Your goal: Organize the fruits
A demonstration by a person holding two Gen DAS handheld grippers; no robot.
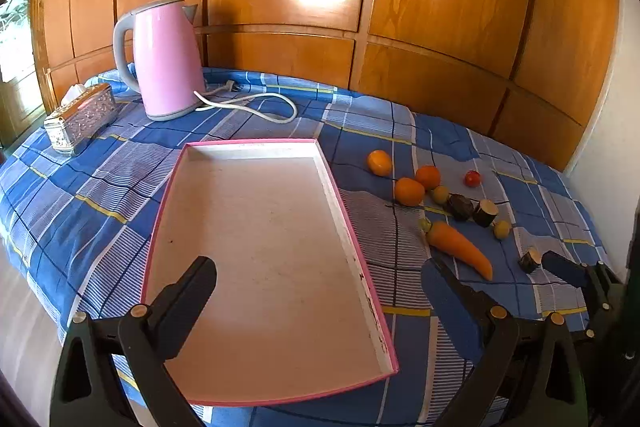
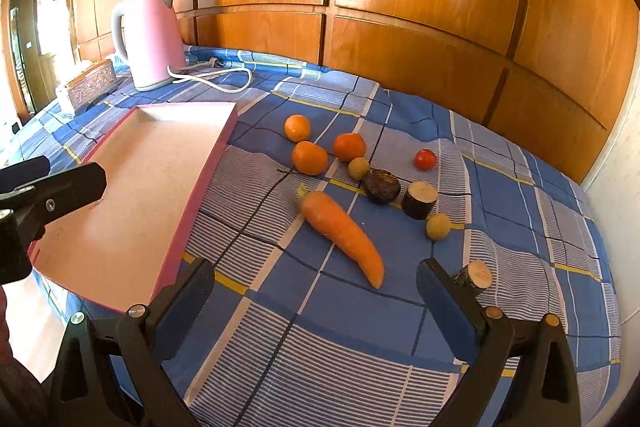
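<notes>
A shallow pink-rimmed tray (image 1: 352,251) lies empty on the blue checked cloth; it also shows in the right wrist view (image 2: 208,163). To its right lie three oranges (image 2: 309,157), a carrot (image 2: 344,231), a red tomato (image 2: 425,159), two small green fruits (image 2: 438,225), and dark cut pieces (image 2: 381,185). My left gripper (image 1: 324,267) is open over the tray's near end, holding nothing. My right gripper (image 2: 314,279) is open and empty just in front of the carrot's tip.
A pink kettle (image 1: 166,61) with a white cord (image 1: 256,105) stands at the back left, beside a silver tissue box (image 1: 80,117). Wooden panels (image 1: 400,7) back the table. The table edge drops off at the left and near sides.
</notes>
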